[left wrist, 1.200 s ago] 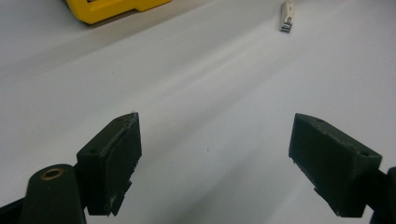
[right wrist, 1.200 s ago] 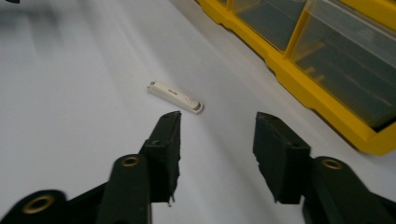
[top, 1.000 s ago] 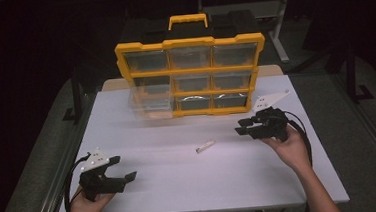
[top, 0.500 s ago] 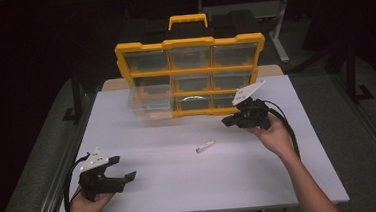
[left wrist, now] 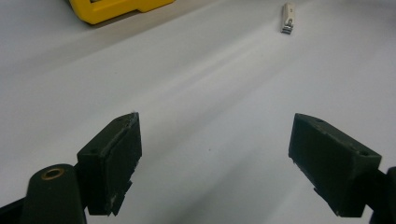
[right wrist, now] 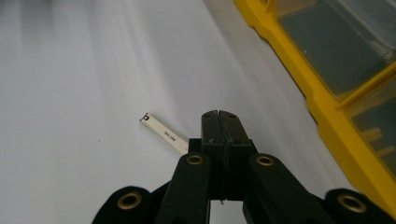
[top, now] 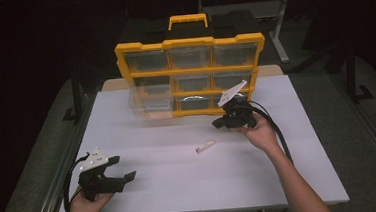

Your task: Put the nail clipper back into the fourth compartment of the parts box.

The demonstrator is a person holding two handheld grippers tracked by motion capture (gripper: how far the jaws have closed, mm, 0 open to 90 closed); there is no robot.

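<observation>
A small metal nail clipper (top: 205, 146) lies flat on the white table (top: 281, 179), near its middle. My right gripper (top: 218, 124) hovers just behind it, in front of the yellow organizer (top: 191, 70), and points left. In the right gripper view its jaws (right wrist: 219, 114) are pressed together with nothing between them, and the clipper (right wrist: 163, 133) lies just beyond the tips. My left gripper (top: 124, 168) rests at the front left of the table. Its jaws (left wrist: 217, 135) stand wide apart and empty, with the clipper (left wrist: 288, 18) far ahead of them.
The organizer stands upright at the back of the table, with clear drawers in a yellow frame (right wrist: 327, 107). One clear drawer (top: 150, 101) sits pulled out on the table at its lower left. A corner of the frame (left wrist: 112, 9) also appears in the left gripper view.
My right gripper has moved left along the front of the organizer and now sits closer to the clipper. The left gripper has stayed in place.
</observation>
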